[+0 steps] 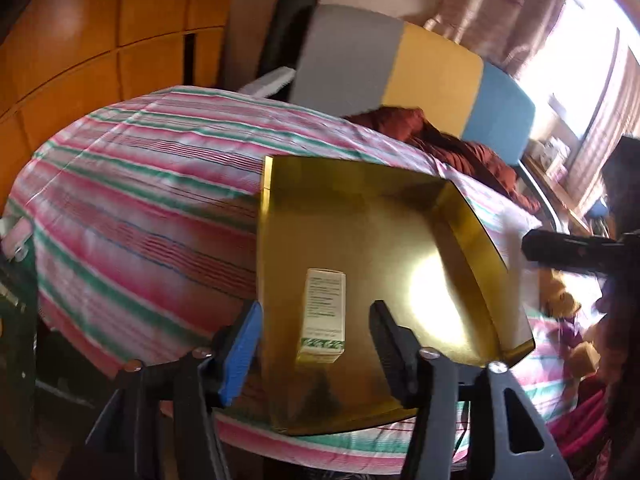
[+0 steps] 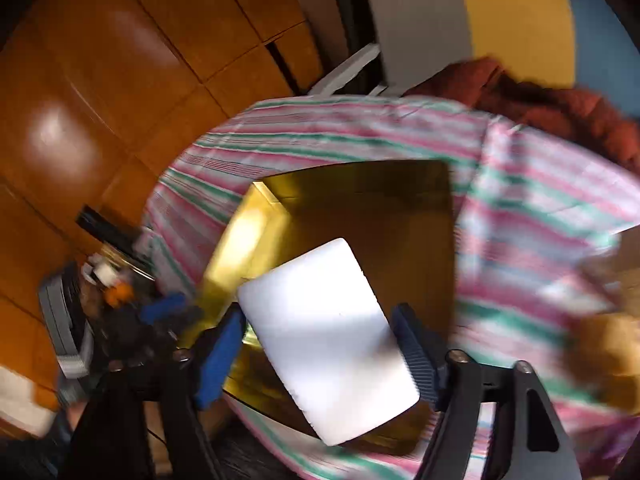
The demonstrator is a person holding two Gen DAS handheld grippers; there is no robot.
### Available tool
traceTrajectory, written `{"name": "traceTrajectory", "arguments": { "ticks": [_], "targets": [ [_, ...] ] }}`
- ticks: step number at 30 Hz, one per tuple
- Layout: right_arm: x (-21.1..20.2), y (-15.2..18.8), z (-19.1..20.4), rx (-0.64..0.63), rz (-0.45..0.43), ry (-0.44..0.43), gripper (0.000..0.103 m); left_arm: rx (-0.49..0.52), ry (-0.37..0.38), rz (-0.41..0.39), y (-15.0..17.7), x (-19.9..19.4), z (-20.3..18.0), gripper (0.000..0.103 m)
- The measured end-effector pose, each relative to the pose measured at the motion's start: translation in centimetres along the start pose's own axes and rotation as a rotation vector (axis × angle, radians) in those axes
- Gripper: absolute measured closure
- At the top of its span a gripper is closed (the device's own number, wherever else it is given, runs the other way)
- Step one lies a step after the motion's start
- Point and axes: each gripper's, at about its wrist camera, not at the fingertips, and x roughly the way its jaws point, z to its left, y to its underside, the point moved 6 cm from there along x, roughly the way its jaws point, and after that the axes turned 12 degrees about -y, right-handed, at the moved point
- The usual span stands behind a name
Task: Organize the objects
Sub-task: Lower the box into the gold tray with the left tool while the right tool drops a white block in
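Note:
A gold tray (image 1: 400,220) sits on the table's striped cloth (image 1: 140,200). In it lies a small white box with a green band (image 1: 324,312). My left gripper (image 1: 316,320) hovers over the tray's near edge, open, one finger on each side of the box and clear of it. In the right wrist view my right gripper (image 2: 320,328) is shut on a flat white block (image 2: 320,280), pads pressing its two long edges, tilted above the gold tray (image 2: 360,200). That view is blurred and does not show the small box.
A chair with a grey, yellow and blue back (image 1: 400,52) stands behind the table with a rust-red garment (image 1: 460,148) on it. Wooden cabinet doors (image 1: 100,40) fill the left. Brown blocks (image 1: 584,356) lie on the cloth to the tray's right.

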Motion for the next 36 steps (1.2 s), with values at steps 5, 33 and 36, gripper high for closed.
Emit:
{"name": "traceTrajectory", "arguments": {
  "ticks": [5, 33, 36],
  "targets": [
    [3.1, 1.0, 2.4, 0.026, 0.005, -0.026, 0.0, -0.054, -0.03, -0.042, -0.2, -1.6, 2.1, 0.039],
    [-0.5, 5.7, 3.7, -0.228, -0.236, 0.441, 0.0, 0.023, -0.176, -0.107, 1.3, -3.2, -1.4, 0.039],
    [-1.0, 5.7, 3.2, -0.211, -0.244, 0.443, 0.0, 0.046, -0.175, -0.115, 1.4, -3.4, -2.3, 0.038]
  ]
}}
